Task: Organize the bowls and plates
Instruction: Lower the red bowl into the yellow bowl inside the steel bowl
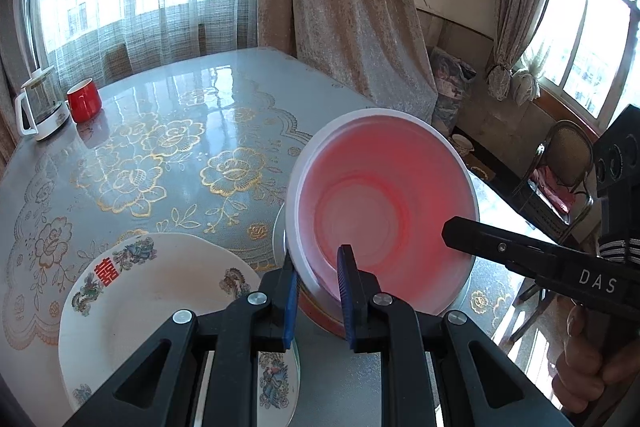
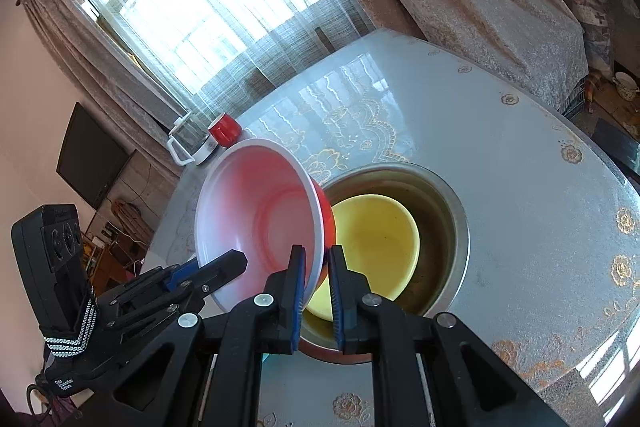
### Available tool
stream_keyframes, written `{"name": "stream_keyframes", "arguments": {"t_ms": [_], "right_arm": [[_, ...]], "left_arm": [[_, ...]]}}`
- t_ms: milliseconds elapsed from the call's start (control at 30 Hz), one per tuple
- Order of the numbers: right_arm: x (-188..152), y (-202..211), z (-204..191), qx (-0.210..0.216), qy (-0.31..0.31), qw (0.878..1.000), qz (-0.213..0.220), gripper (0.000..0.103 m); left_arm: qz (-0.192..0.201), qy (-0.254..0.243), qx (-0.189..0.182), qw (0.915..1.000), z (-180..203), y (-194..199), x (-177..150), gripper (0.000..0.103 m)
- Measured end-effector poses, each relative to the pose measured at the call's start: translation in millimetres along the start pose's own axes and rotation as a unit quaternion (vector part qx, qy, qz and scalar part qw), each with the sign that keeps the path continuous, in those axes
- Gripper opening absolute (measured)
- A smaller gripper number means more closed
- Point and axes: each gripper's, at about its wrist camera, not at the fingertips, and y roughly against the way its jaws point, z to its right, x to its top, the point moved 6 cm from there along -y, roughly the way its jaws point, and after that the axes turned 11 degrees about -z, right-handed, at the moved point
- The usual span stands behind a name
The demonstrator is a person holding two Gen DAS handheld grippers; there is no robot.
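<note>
Both your tools are clamped on the same red plastic bowl with white inside point(image 2: 260, 223): the left gripper point(image 1: 318, 291) pinches its near rim, and the right gripper point(image 2: 316, 291) pinches the opposite rim. You hold the bowl tilted, above the table. The yellow bowl point(image 2: 376, 239) lies directly behind and below it, inside a wide metal basin point(image 2: 452, 211). On your left rests the white porcelain plate with painted dragons point(image 1: 160, 291). Farther stretches the glossy flowered table point(image 1: 200, 115), then a red mug point(image 1: 84, 99), a glass kettle point(image 1: 40, 103) and curtained windows.

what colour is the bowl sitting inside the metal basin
Yellow bowl, inside the metal basin; clearest in the right wrist view.
</note>
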Motion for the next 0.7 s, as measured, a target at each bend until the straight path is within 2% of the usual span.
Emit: {"name": "stream_keyframes", "arguments": {"t_ms": [233,467,700], "right_arm": [[-3,0,13,-0.005,-0.018,1.0,-0.001,0.013],[3,6,14,-0.004,-0.022,1.0,0.013,0.013],[-1,-13,28,-0.011,-0.049,0.999,-0.016,0.013]], "left_arm": [[-0.029,0.01,-0.028,0.9991,4,-15,1,0.018],[-0.056,0.047,-0.088,0.9934,-4,-15,20,0.018],[-0.098,0.056,-0.082,0.9903,-5,-39,12,0.018]]}}
